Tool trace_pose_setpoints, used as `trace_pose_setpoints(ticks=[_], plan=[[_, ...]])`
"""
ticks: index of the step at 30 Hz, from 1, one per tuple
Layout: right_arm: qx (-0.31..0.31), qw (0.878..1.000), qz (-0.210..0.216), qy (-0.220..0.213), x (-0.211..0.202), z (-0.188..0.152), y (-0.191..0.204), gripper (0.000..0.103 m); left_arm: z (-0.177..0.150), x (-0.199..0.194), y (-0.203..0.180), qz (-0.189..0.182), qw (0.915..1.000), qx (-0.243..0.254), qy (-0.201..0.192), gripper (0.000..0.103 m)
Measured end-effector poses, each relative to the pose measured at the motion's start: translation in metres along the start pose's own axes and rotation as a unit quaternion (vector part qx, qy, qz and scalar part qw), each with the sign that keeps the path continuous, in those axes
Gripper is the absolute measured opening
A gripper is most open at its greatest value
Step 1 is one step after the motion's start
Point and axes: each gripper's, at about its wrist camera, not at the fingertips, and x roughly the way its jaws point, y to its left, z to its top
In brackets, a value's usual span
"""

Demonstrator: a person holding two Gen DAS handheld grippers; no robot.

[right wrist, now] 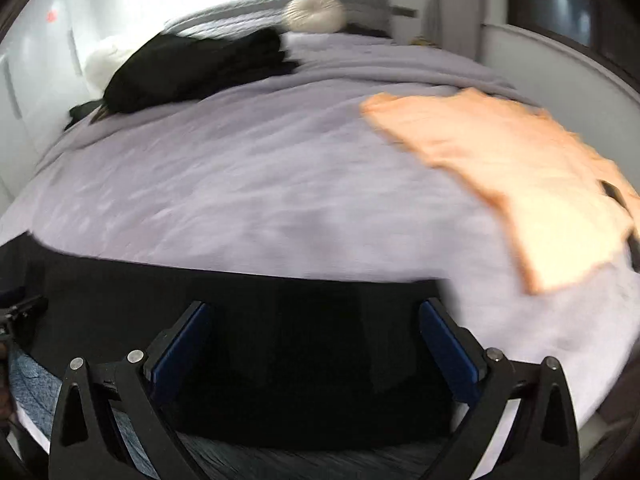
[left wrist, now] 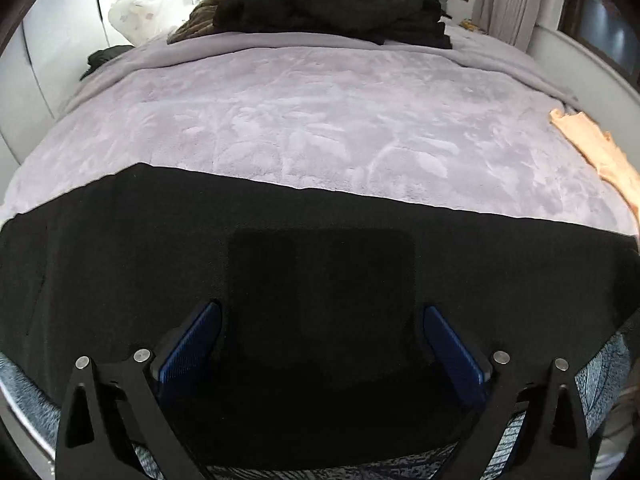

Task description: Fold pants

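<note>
Black pants (left wrist: 160, 240) lie flat across the near edge of a bed covered by a lilac plush blanket (left wrist: 300, 120). My left gripper (left wrist: 322, 316) is open, its blue pads (left wrist: 192, 344) spread wide just above the black cloth near the edge. In the right wrist view the same pants (right wrist: 240, 300) lie at the near edge with their right end close to my right finger. My right gripper (right wrist: 316, 316) is open over the cloth and holds nothing. That view is blurred by motion.
A pile of black clothes (left wrist: 332, 4) lies at the far end of the bed, next to a round cream cushion (right wrist: 316, 12). An orange garment (right wrist: 512, 172) lies on the bed's right side. A patterned blue-grey surface (left wrist: 608, 368) shows below the bed edge.
</note>
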Motion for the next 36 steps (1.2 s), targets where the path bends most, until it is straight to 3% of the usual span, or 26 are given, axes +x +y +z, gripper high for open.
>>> trace_pose_setpoints(ticks=[1, 4, 8, 11, 13, 15, 16, 18, 19, 21, 23, 27, 28, 29, 32, 34, 36], plan=[[0.007, 1.0, 0.026, 0.005, -0.007, -0.003, -0.001, 0.103, 0.001, -0.004, -0.004, -0.006, 1.0, -0.001, 0.005, 0.102], [-0.012, 0.995, 0.097, 0.007, -0.029, -0.023, 0.018, 0.103, -0.006, -0.026, -0.024, -0.07, 0.9975, 0.007, 0.002, 0.102], [-0.085, 0.989, 0.117, -0.012, -0.046, -0.054, 0.052, 0.103, -0.033, -0.026, -0.062, -0.063, 0.9945, 0.082, 0.019, 0.102], [-0.112, 0.991, 0.074, 0.008, -0.037, -0.067, 0.053, 0.103, -0.039, -0.028, -0.041, -0.072, 0.9953, 0.064, 0.014, 0.102], [-0.107, 0.994, 0.022, 0.016, -0.026, -0.069, 0.032, 0.102, -0.037, -0.03, -0.02, -0.043, 0.998, 0.045, 0.013, 0.102], [-0.041, 0.996, 0.079, 0.03, -0.023, -0.064, -0.001, 0.102, -0.035, -0.038, 0.007, -0.005, 0.9995, 0.03, 0.009, 0.102], [-0.026, 0.997, 0.07, 0.027, -0.027, -0.059, -0.007, 0.103, -0.034, -0.044, 0.018, 0.002, 0.9998, 0.022, 0.005, 0.102], [-0.027, 1.0, -0.008, 0.009, -0.04, -0.049, -0.008, 0.103, -0.031, -0.059, 0.043, 0.008, 0.9999, 0.002, -0.01, 0.102], [-0.025, 1.0, 0.001, -0.012, -0.051, -0.044, -0.006, 0.103, -0.029, -0.067, 0.058, 0.012, 0.9996, -0.009, -0.022, 0.102], [-0.013, 0.998, 0.031, -0.053, -0.072, -0.03, 0.004, 0.103, -0.022, -0.075, 0.083, 0.024, 0.9983, -0.037, -0.039, 0.102], [-0.023, 0.993, 0.089, -0.068, -0.078, -0.014, 0.031, 0.103, -0.01, -0.068, 0.099, 0.016, 0.9973, -0.064, -0.031, 0.102], [-0.094, 0.967, 0.235, -0.024, -0.049, 0.0, 0.131, 0.103, 0.01, -0.054, 0.077, -0.045, 0.9972, -0.056, -0.016, 0.102], [-0.11, 0.959, 0.26, -0.006, -0.037, -0.002, 0.157, 0.103, 0.014, -0.047, 0.061, -0.062, 0.9975, -0.033, -0.012, 0.102], [-0.13, 0.955, 0.268, 0.012, -0.024, -0.005, 0.179, 0.103, 0.014, -0.037, 0.056, -0.054, 0.9983, -0.019, -0.007, 0.102], [-0.153, 0.956, 0.243, 0.067, 0.015, -0.017, 0.209, 0.102, 0.008, 0.0, 0.058, 0.017, 0.9989, -0.006, 0.043, 0.102], [-0.16, 0.957, 0.236, 0.053, 0.016, -0.022, 0.199, 0.102, 0.001, -0.004, 0.075, -0.004, 0.9997, -0.008, 0.022, 0.102], [-0.167, 0.97, 0.171, 0.042, 0.013, -0.025, 0.18, 0.102, -0.005, -0.011, 0.088, 0.014, 0.9998, 0.008, 0.009, 0.102]])
